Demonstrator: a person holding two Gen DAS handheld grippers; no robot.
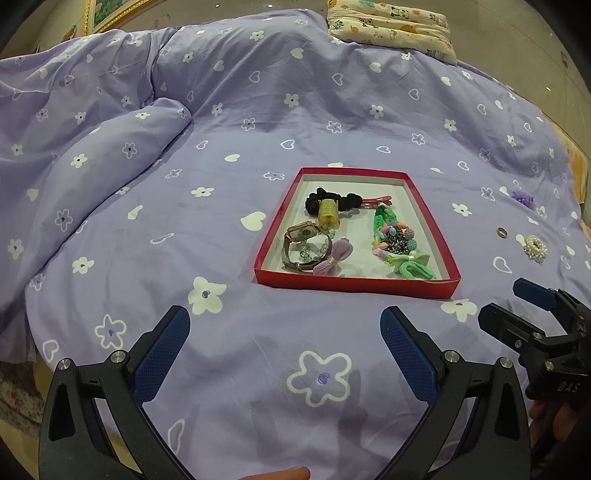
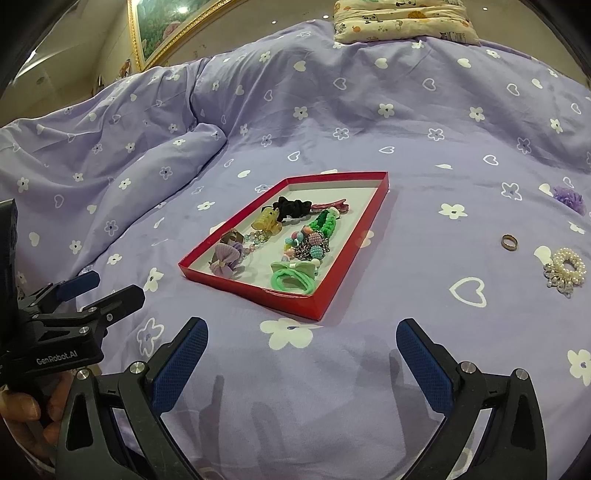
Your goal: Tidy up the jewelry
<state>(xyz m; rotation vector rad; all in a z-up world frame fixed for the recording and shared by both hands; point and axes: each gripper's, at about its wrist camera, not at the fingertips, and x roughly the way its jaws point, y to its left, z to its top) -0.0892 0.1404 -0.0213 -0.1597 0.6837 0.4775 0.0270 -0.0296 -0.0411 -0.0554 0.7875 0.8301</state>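
Note:
A shallow red tray [image 1: 436, 236] [image 2: 354, 251] lies on the purple bedspread and holds a watch [image 1: 304, 245], a black scrunchie [image 1: 334, 201], a yellow claw clip [image 2: 266, 220], a purple bow [image 2: 223, 258], a bead chain and a green hair tie [image 2: 293, 278]. To its right on the bedspread lie a small ring [image 2: 509, 243] [image 1: 501, 232], a pearl scrunchie [image 2: 565, 271] [image 1: 535, 248] and a purple flower piece [image 2: 569, 197] [image 1: 522, 198]. My left gripper [image 1: 286, 332] is open and empty, in front of the tray. My right gripper [image 2: 301, 341] is open and empty, in front of the tray's near right corner.
A bunched fold of the duvet [image 1: 92, 147] rises at the left. A patterned pillow [image 1: 391, 26] lies at the far end of the bed. A gold-framed picture [image 2: 159, 29] hangs on the wall behind. The bed's right edge [image 1: 578, 166] is close to the loose pieces.

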